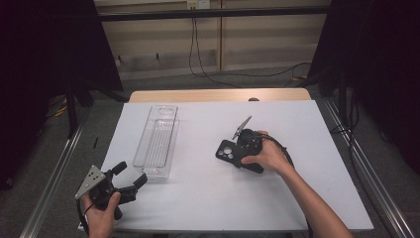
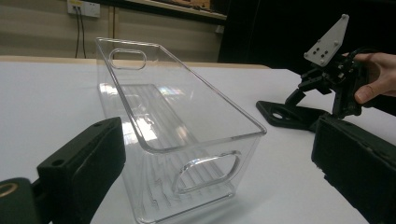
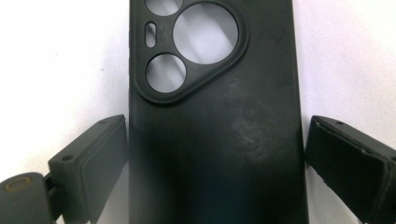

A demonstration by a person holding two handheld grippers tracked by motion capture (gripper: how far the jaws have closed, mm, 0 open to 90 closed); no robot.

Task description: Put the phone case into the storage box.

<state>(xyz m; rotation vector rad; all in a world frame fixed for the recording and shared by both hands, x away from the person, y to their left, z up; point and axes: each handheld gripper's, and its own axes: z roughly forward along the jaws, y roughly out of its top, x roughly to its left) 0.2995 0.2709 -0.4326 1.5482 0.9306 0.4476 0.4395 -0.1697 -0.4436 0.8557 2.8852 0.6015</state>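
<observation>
Phone case (image 3: 215, 130), black and unbranded, lies between the right claw's (image 3: 215, 163) open jaws, untouched.

text: none legible | labels: none | brands: none | numbers: none

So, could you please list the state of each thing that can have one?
Clear bin: upright on the table, nothing inside.
Phone case: flat on the table, between the jaws, small gap on its right.
Left hand-held gripper: open, holds nothing.
Right hand-held gripper: open around the case.
</observation>
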